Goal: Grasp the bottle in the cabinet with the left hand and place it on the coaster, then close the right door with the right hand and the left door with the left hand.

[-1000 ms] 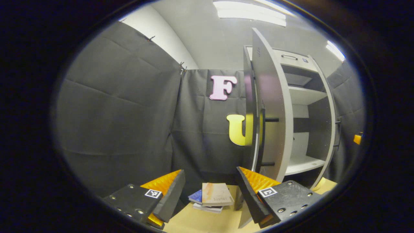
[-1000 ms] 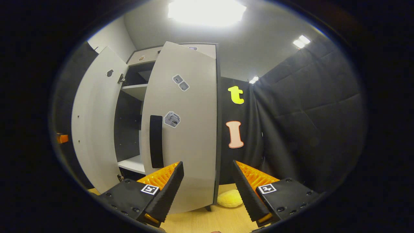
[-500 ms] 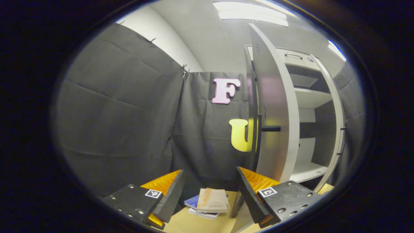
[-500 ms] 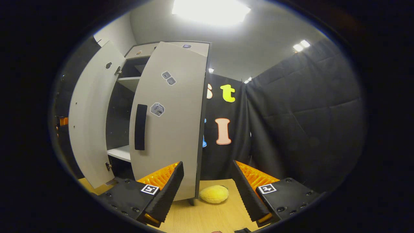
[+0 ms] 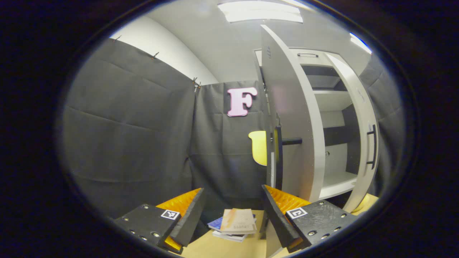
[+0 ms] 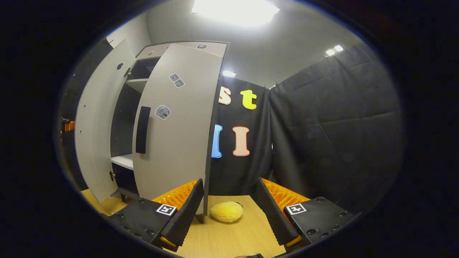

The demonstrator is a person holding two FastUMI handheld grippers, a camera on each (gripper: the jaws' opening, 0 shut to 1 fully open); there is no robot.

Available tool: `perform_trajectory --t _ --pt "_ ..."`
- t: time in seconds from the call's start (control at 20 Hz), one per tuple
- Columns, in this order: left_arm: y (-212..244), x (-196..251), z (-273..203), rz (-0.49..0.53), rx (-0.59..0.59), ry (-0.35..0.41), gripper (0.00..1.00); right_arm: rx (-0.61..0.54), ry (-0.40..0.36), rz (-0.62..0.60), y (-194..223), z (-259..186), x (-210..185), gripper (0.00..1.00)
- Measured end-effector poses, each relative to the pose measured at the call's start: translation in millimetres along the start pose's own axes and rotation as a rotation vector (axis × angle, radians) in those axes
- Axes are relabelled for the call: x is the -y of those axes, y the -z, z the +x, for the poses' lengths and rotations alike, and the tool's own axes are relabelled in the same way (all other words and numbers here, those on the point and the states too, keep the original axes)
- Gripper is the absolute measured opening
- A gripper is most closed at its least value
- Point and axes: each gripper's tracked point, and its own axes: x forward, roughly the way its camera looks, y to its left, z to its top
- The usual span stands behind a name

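Since a second ago the right door (image 6: 175, 125) has swung further shut, standing upright ahead-left of the right gripper (image 6: 229, 211), which gapes wide with nothing held. Left door (image 5: 290, 125) stands tall, edge-on ahead-right of the empty, wide-open left gripper (image 5: 233, 218).

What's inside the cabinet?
Through the open doors, the cabinet shows bare white shelves against a dark back. No bottle shows on them. The left door and right door hide the rest.
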Motion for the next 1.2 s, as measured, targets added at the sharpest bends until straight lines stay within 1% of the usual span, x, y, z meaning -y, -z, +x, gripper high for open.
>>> perform_trajectory --t 0.05,0.1,0.3,0.35,0.4,0.45,0.55,0.8,0.95,1.05,1.1,1.2 --pt "-0.4 9.8 -0.5 -0.017 0.002 0.011 0.92 -0.006 -0.001 0.004 3.0 0.7 2.4 0.95" --pt "-1.6 16.7 -2.6 -0.032 0.004 0.011 0.99 -0.010 -0.001 0.005 3.9 0.9 5.2 0.95" --pt "-3.7 30.6 -11.2 -0.059 0.014 -0.029 0.99 -0.012 0.009 -0.003 7.5 -0.7 22.5 0.95" --pt "-5.1 32.6 -11.5 -0.055 0.011 -0.035 0.99 -0.014 0.013 0.000 7.8 -0.9 26.1 0.92" --pt "-5.1 34.5 -11.1 -0.048 0.009 -0.035 0.99 -0.016 0.018 0.007 8.1 -2.4 30.8 0.95" --pt "-4.4 35.0 -13.3 -0.042 0.008 -0.032 0.99 -0.019 0.021 0.017 8.8 -2.3 33.8 0.95" --pt "-3.9 45.7 -9.8 -0.044 0.005 -0.011 0.99 -0.021 0.019 0.032 10.5 -4.9 35.3 0.95" --pt "-3.2 82.6 -5.8 -0.080 -0.001 0.060 0.99 -0.024 0.038 0.014 12.6 -20.3 50.8 0.95" --pt "-4.8 101.9 1.0 -0.088 -0.002 0.076 0.99 -0.034 0.069 0.011 17.1 -28.5 67.2 0.95" --pt "-3.5 111.6 4.5 -0.093 -0.006 0.100 0.99 -0.039 0.093 0.019 18.5 -33.7 79.2 0.95" --pt "-4.1 124.5 9.0 -0.094 -0.004 0.116 0.92 -0.042 0.104 0.027 19.9 -36.6 84.3 0.95" --pt "-2.9 142.5 19.3 -0.075 -0.014 0.126 0.92 -0.052 0.117 0.050 25.4 -40.7 90.7 0.95"
